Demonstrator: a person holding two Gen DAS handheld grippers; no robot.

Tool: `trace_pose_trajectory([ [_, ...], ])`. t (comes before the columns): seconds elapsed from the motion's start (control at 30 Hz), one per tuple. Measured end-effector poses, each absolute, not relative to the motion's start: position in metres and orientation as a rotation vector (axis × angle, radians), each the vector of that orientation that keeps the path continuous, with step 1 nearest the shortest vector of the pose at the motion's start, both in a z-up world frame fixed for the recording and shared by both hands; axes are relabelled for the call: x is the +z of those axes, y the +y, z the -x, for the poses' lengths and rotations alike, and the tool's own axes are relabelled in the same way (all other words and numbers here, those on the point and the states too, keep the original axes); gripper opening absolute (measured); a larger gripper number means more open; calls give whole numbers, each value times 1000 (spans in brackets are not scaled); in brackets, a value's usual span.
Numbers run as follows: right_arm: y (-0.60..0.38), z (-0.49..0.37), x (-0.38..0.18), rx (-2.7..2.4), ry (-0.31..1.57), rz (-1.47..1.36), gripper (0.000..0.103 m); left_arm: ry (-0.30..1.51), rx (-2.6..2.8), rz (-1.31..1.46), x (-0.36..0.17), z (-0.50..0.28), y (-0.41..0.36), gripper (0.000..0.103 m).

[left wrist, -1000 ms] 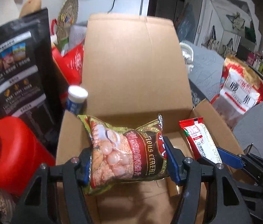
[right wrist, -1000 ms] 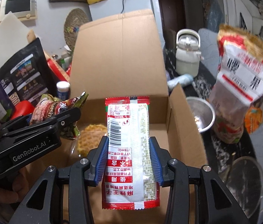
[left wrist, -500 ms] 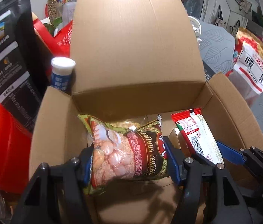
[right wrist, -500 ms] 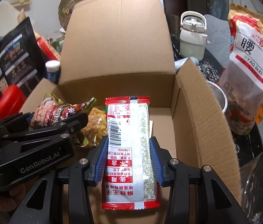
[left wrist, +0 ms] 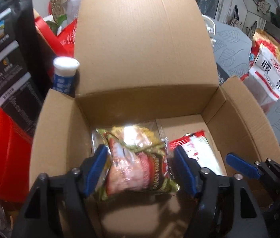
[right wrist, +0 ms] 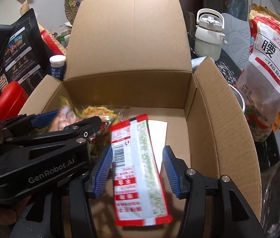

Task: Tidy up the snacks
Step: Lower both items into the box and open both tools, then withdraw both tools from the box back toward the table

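Cardboard box under both spread grippers' ribbed blue fingers: crinkly cereal bag, flat red packet.

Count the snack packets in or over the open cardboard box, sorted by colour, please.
Green-and-red crinkly cereal packet: 1
Red-and-white long flat packet: 1
Clear packet of yellow snack: 1
Total: 3
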State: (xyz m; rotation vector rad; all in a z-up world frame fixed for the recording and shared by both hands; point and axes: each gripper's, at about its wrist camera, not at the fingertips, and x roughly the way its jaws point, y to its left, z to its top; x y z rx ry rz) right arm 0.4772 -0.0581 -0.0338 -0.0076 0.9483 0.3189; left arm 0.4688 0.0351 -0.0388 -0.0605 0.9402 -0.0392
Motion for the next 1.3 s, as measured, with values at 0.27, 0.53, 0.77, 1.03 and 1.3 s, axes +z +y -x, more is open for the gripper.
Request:
trace_pose_trajectory([
  [0.27, -61, -463, -15, 295, 902, 18, 66, 868, -4, 28, -8, -449, 33, 77],
  [0.53, -72, -444, 15, 261, 846, 30, 66, 804, -2, 24, 28, -416, 35, 77],
  [0.77, -79, -412, 56, 255, 766, 33, 66, 728, -17, 11, 67, -382, 29, 77],
  [1.03, -86, -367, 102, 242, 660, 50, 67, 642, -25, 7, 110, -339, 29, 77],
  [1.3, -89, -323, 131, 230, 584, 65, 71, 569, -43, 1, 138, -293, 37, 77],
])
